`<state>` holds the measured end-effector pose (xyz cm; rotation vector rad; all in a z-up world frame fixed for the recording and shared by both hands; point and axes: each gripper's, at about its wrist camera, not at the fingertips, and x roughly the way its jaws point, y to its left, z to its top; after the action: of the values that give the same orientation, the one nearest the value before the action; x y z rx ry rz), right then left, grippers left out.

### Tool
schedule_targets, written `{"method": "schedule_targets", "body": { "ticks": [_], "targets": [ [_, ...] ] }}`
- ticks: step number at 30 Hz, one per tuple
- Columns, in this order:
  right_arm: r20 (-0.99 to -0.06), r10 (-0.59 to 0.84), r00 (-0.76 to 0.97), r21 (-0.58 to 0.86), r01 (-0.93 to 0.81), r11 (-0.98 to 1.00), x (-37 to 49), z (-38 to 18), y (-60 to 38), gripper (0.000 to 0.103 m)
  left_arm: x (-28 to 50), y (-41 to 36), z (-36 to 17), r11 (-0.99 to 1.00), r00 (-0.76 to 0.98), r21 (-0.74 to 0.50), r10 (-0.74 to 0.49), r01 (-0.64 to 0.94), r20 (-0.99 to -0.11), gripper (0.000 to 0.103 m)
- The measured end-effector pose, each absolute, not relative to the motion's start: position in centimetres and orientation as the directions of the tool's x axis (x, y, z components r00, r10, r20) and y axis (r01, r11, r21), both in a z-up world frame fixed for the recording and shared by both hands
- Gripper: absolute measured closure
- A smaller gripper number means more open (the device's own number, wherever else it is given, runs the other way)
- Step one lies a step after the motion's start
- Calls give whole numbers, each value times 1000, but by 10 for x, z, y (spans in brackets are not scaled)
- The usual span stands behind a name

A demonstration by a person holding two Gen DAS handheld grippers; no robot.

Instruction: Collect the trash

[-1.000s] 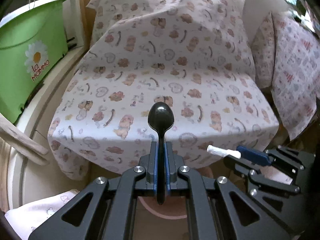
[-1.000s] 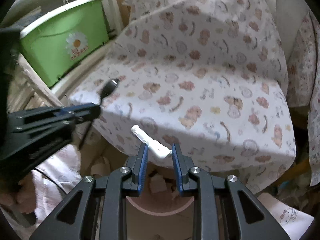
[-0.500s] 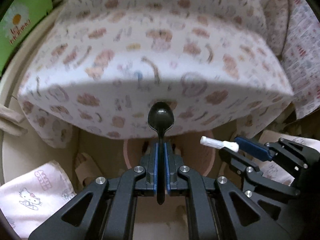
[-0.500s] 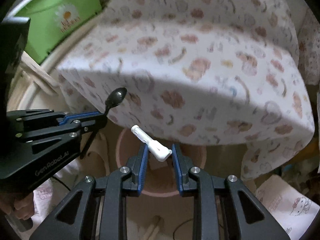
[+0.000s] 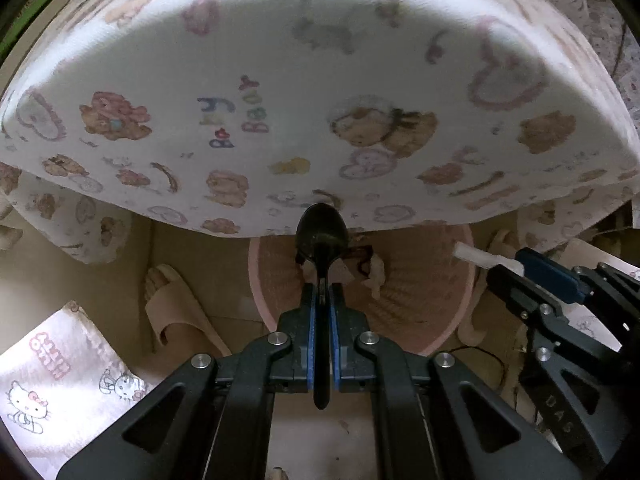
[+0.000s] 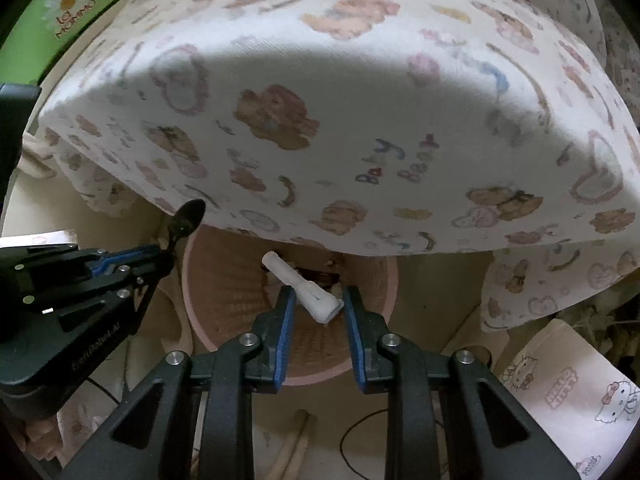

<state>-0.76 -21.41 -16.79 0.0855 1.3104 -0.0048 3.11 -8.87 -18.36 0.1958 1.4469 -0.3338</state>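
Observation:
My left gripper (image 5: 321,300) is shut on a black plastic spoon (image 5: 321,236), whose bowl points forward over a pink woven waste basket (image 5: 460,312) on the floor. My right gripper (image 6: 318,306) is shut on a white plastic tube (image 6: 300,286), held slantwise over the same basket (image 6: 224,320). The left gripper also shows in the right wrist view (image 6: 160,256) with the spoon (image 6: 188,218). The right gripper shows in the left wrist view (image 5: 516,268) with the tube (image 5: 480,256). Bits of trash (image 5: 372,272) lie in the basket.
A cushion draped in a teddy-bear cloth (image 5: 320,100) overhangs the basket's far side. A beige slipper (image 5: 176,312) lies left of the basket. Hello Kitty cloths (image 5: 52,376) (image 6: 568,392) lie on the floor. A green tub (image 6: 64,4) stands at far left.
Both grippers have dropped and tilted down from the cushion's top to just over the pink basket, each still holding its item. The basket now fills more of both views.

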Motion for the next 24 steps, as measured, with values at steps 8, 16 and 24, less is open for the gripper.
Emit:
{"method": "schedule_targets", "body": {
  "ticks": [8,16,24],
  "targets": [
    [-969,46,243,65,70,995,-4,-174,-214,77,34,-85,-185,941,79,-75,-107,330,-991,97],
    [-969,24,245,45,81,996,-4,-171,-217,59,33,-75,-172,946,122,-44,-87,320,-989,69],
    [-941,-5,337,25,84,996,-11,-139,-217,49,30,-54,-128,951,233,-45,-120,305,-965,62]
  ]
}}
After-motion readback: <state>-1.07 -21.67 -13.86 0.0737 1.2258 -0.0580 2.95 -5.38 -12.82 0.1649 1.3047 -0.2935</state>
